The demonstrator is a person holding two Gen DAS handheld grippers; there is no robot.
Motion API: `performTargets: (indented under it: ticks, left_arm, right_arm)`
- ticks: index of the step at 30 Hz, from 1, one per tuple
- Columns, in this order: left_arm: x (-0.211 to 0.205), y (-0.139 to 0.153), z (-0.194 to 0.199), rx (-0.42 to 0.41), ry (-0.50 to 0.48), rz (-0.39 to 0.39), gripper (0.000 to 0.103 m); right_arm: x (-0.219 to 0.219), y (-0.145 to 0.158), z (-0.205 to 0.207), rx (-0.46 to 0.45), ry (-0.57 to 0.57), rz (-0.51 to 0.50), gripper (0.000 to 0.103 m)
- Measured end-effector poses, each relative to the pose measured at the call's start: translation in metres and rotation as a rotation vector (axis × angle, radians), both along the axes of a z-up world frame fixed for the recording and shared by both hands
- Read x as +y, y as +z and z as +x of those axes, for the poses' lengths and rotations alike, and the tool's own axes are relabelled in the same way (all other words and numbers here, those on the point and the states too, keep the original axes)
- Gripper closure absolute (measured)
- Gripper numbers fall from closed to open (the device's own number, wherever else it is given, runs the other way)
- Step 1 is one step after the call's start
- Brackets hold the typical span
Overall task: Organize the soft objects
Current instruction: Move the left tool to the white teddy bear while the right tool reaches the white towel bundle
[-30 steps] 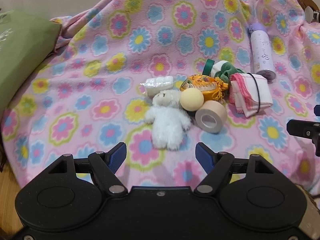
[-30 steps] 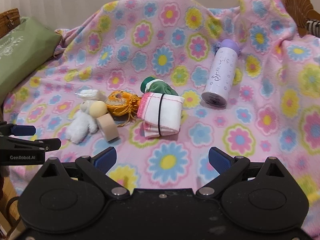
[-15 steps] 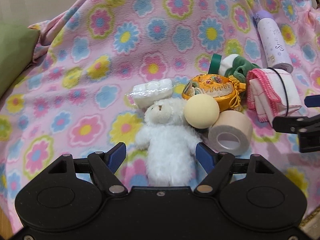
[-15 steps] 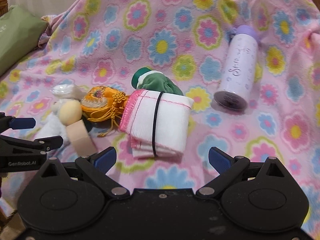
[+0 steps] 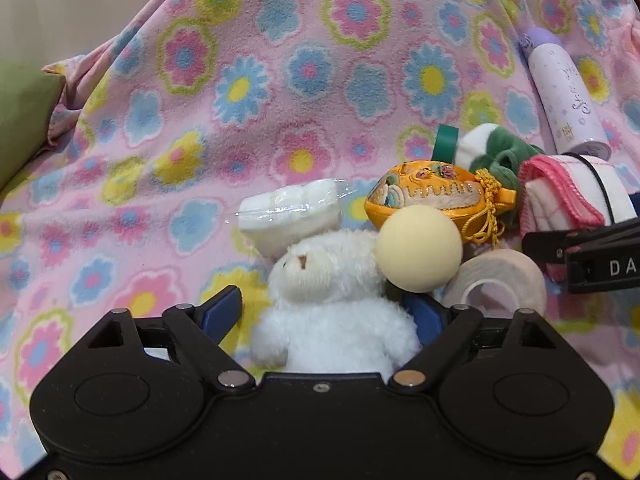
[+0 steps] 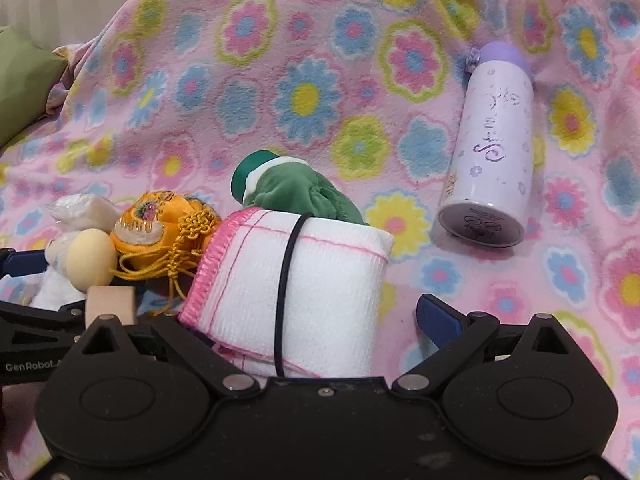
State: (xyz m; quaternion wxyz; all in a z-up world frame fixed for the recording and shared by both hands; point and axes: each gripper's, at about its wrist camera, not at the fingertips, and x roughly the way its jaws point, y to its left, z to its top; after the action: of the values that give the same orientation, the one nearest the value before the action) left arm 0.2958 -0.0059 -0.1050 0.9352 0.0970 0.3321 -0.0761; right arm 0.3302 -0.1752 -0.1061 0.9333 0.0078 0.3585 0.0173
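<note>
Left gripper (image 5: pixel 326 314) is straddling the white plush bear (image 5: pixel 332 300), fingers wide; right gripper (image 6: pixel 320 326) is straddling the banded folded cloth (image 6: pixel 292 292), fingers wide; lavender bottle (image 6: pixel 492 160) is lying at two o'clock.

A lilac bottle (image 6: pixel 490 152) lies on the flowered blanket (image 6: pixel 320 40) beside a green cushion (image 5: pixel 20 116).

Open blanket (image 5: pixel 168 152) left of plush bear (image 5: pixel 332 312); ball (image 5: pixel 419 249), tape roll (image 5: pixel 496 284) crowd right.
</note>
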Motion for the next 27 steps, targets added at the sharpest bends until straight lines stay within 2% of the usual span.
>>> performTargets:
  ticks: [4, 10, 13, 27]
  left_arm:
    - [0.0059, -0.0033, 0.0057, 0.016, 0.007, -0.049, 0.014]
    - [0.004, -0.0055, 0.0065, 0.014, 0.01, -0.048, 0.006]
    - [0.0076, -0.006, 0.0102, 0.037, 0.034, -0.073, 0.003]
    - [0.0096, -0.0069, 0.0119, 0.046, 0.038, -0.089, 0.003]
  right_arm:
    - [0.0002, -0.0022, 0.0043, 0.006, 0.007, 0.01, 0.004]
    - [-0.0008, -0.0059, 0.0078, 0.01, 0.008, 0.027, 0.0]
    - [-0.0001, -0.007, 0.0078, 0.008, 0.005, 0.024, 0.0]
    - [-0.0011, -0.0088, 0.0101, 0.011, 0.007, 0.024, 0.0]
